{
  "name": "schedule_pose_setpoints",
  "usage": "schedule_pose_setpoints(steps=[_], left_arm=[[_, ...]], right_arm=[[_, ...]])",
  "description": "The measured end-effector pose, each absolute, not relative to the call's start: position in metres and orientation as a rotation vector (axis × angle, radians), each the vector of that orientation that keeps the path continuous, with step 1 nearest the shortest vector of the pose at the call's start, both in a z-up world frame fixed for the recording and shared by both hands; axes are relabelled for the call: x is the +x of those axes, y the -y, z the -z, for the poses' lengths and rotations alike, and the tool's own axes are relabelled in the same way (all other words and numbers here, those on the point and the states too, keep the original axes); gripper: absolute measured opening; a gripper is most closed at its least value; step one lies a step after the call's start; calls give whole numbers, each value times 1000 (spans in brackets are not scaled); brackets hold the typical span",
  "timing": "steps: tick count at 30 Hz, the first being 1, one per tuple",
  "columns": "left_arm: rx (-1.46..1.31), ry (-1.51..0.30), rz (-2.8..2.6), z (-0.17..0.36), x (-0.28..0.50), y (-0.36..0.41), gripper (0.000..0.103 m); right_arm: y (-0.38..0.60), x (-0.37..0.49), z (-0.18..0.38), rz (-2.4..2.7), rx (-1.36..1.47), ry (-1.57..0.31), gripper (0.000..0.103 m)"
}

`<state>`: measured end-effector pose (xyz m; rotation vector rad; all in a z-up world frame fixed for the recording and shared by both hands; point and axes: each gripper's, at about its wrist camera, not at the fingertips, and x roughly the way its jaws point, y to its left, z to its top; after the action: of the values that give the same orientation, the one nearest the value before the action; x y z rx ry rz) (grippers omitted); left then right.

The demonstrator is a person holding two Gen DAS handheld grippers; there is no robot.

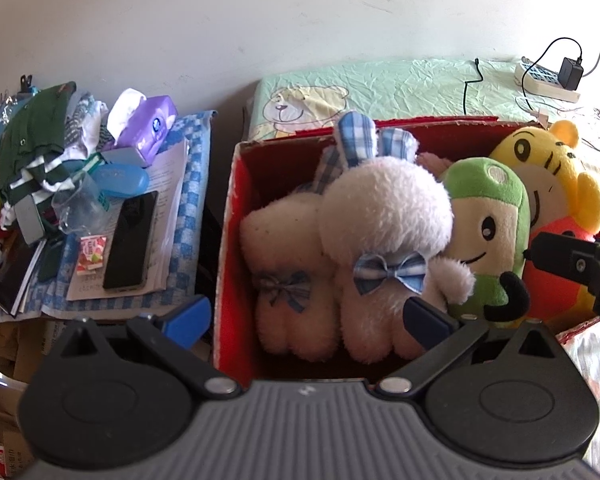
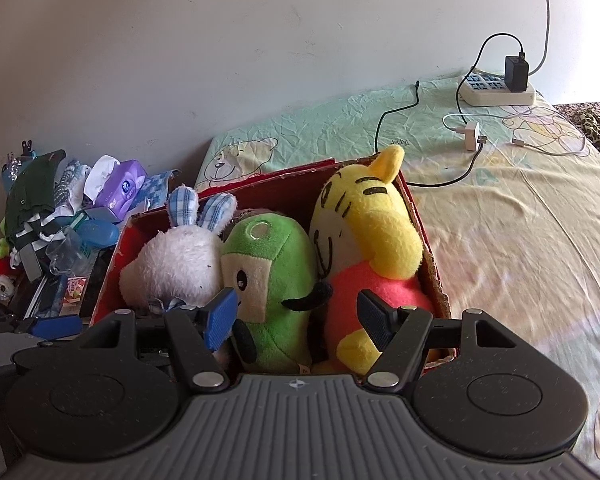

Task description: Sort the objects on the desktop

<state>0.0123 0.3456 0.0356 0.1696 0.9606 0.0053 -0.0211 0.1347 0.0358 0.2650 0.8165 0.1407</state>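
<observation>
A red cardboard box holds several plush toys upright: two white rabbits with blue checked ears and bows, a green toy and a yellow tiger. My left gripper hangs open just in front of the box, its blue pads either side of the rabbits and holding nothing. My right gripper is open too, above the green toy and the tiger's orange belly. Part of the right gripper shows at the right edge of the left wrist view.
Left of the box a cluttered pile lies on a blue checked cloth: a black phone, a purple tissue pack, a blue case, a clear cup, green clothing. Behind, a power strip and cables lie on the sheet.
</observation>
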Motion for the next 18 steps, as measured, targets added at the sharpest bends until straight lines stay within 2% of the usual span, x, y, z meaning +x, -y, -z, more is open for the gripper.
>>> schedule_pose_setpoints(steps=[18], left_arm=[[133, -956, 25, -30, 17, -344, 103]], right_arm=[[-135, -15, -28, -121, 245, -832, 70]])
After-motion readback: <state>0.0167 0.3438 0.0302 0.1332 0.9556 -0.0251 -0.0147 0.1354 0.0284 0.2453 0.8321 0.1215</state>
